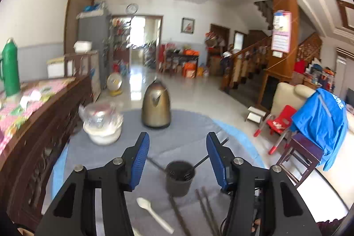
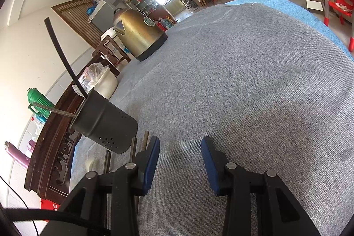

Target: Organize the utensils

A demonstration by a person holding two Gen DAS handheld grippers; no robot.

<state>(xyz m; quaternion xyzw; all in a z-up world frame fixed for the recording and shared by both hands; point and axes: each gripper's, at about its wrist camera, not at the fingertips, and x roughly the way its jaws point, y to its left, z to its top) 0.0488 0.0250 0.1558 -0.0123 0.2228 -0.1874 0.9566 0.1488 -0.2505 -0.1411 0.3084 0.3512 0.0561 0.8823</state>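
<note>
Utensils sit partly sorted on the grey cloth [image 2: 243, 81]: two dark handles stick out of the black perforated holder [image 1: 179, 178], while a white spoon [image 1: 152, 213] and dark chopsticks [image 1: 205, 209] lie flat just beside it. Above them, the left gripper [image 1: 177, 160] has its blue pads apart with nothing between them. Off to one side, the right gripper [image 2: 180, 160] is likewise parted and empty (chopstick ends show just by its left finger), with a brass-coloured kettle [image 2: 138, 33] farther back.

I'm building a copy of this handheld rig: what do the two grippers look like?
Both match: the left gripper and right gripper have angular matte-black linkage arms with round silver pivot pins, and flat fingers faced with ribbed blue pads. A black cable trails beside the right one.
</note>
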